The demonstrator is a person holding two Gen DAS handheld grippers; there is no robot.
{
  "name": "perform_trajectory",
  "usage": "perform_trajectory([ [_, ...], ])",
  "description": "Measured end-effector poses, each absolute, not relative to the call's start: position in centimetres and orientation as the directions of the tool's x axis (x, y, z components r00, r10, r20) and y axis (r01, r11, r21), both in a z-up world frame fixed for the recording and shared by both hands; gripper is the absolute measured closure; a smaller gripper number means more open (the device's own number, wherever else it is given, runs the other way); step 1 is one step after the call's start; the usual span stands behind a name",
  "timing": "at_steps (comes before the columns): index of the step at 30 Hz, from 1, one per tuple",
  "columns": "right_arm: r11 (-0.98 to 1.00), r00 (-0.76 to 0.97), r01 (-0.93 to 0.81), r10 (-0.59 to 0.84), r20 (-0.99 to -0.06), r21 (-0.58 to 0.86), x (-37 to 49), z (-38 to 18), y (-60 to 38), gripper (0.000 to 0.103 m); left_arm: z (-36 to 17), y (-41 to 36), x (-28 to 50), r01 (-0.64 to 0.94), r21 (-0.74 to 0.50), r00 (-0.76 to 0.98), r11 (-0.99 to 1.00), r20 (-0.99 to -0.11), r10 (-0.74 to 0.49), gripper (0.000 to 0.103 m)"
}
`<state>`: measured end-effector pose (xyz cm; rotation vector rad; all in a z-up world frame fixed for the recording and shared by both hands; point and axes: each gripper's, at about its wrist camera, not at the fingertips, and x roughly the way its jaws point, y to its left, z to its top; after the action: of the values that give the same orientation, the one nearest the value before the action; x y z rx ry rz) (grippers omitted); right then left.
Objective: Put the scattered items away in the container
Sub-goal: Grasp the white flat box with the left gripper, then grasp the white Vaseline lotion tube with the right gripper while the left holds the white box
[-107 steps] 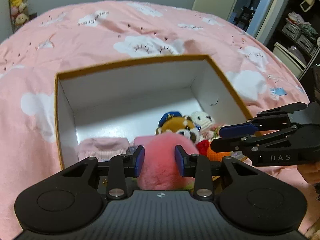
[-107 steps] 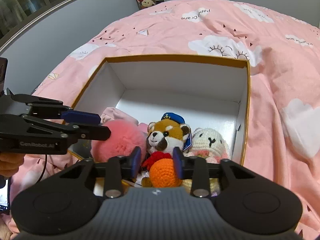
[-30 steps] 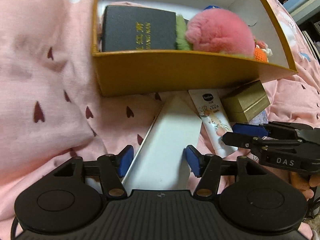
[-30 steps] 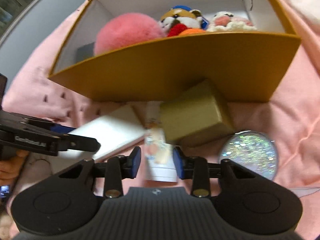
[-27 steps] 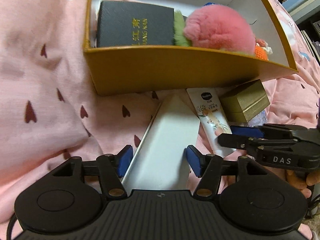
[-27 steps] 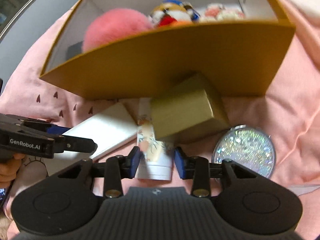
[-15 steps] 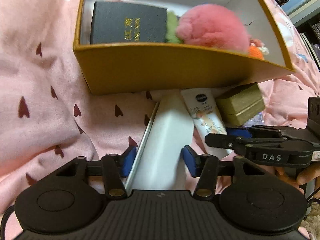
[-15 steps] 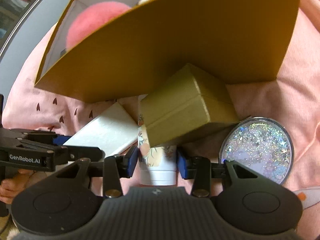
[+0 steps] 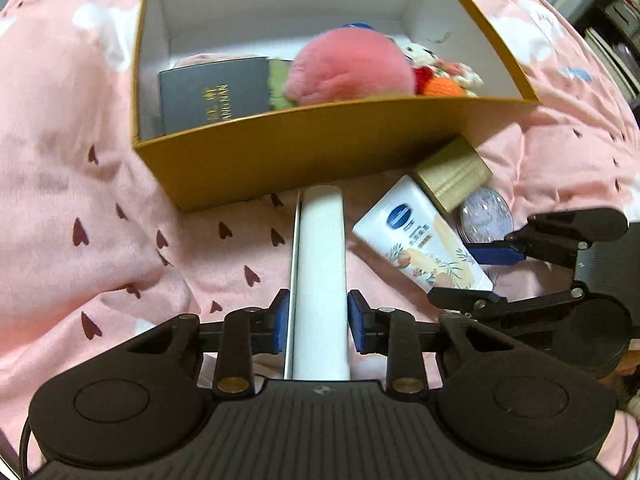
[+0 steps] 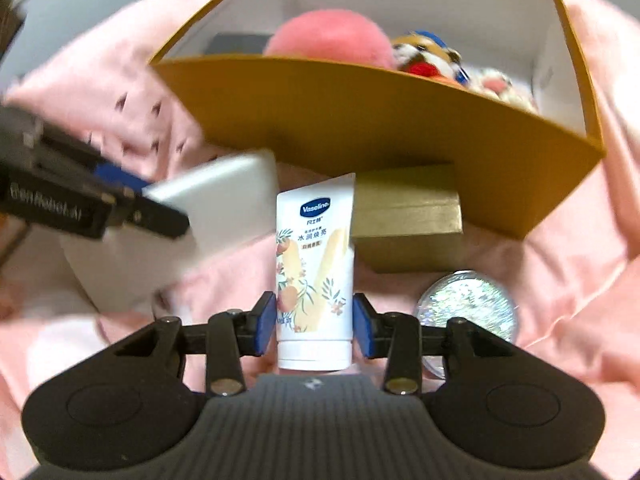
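Note:
An open golden box (image 9: pixel 320 148) with white walls sits on the pink bedspread. Inside lie a dark book (image 9: pixel 216 92), a pink plush ball (image 9: pixel 348 64) and small plush toys (image 9: pixel 440 76). In front of it, my left gripper (image 9: pixel 318 320) has its jaws closing, and the blue pads press on a flat white box (image 9: pixel 320 260) held edge-on above the bedspread. My right gripper (image 10: pixel 314 320) is shut on a white hand-cream tube (image 10: pixel 314 248), cap towards the camera. From the right wrist, the left gripper (image 10: pixel 162 204) and the white box (image 10: pixel 224 200) are blurred at the left.
A small gold box (image 10: pixel 408 216) leans against the golden box's (image 10: pixel 360 120) front wall. A round glittery disc (image 10: pixel 468 300) lies beside it on the bedspread (image 9: pixel 80 160). Shelves stand beyond the bed at the upper right of the left wrist view.
The left jaws narrowed onto the white box, which rose and turned edge-on. The right gripper rolled and lifted the tube off the bedspread, away from the small gold box.

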<state>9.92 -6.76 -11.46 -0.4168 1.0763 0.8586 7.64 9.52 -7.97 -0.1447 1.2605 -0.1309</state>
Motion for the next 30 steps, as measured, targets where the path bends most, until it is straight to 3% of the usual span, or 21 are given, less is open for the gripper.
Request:
perform_trajectory([
  [3, 0.561, 0.204, -0.827, 0.343, -0.917, 0.026, 9.2, -12.2, -6.5, 0.059, -8.5, 9.0, 8.0, 0.027, -0.174, 0.281, 0.984, -0.944, -0.174, 0.070],
  [7, 0.552, 0.180, -0.833, 0.335, -0.925, 0.038, 9.7, -12.8, -6.3, 0.057, -9.6, 8.8, 8.6, -0.005, -0.179, 0.276, 0.984, -0.946, -0.170, 0.069],
  [16, 0.663, 0.023, -0.668, 0.472, -0.881, 0.338, 14.7, -14.4, -7.6, 0.055, -11.0, 8.4, 9.1, -0.040, -0.178, 0.283, 0.983, -0.946, -0.160, 0.069],
  [18, 0.675, 0.016, -0.636, 0.495, -0.869, 0.374, 15.3, -14.9, -7.5, 0.057, -11.1, 8.2, 9.1, -0.034, -0.165, 0.279, 0.986, -0.949, -0.149, 0.069],
  [23, 0.661, 0.041, -0.660, 0.506, -0.861, 0.358, 14.3, -13.9, -7.1, 0.077, -11.2, 7.9, 8.9, -0.034, -0.141, 0.278, 0.989, -0.952, -0.126, 0.069],
  [30, 0.596, 0.065, -0.751, 0.493, -0.868, 0.283, 12.5, -12.4, -5.3, 0.080, -11.2, 7.4, 8.4, -0.018, -0.104, 0.311, 0.994, -0.946, -0.093, 0.067],
])
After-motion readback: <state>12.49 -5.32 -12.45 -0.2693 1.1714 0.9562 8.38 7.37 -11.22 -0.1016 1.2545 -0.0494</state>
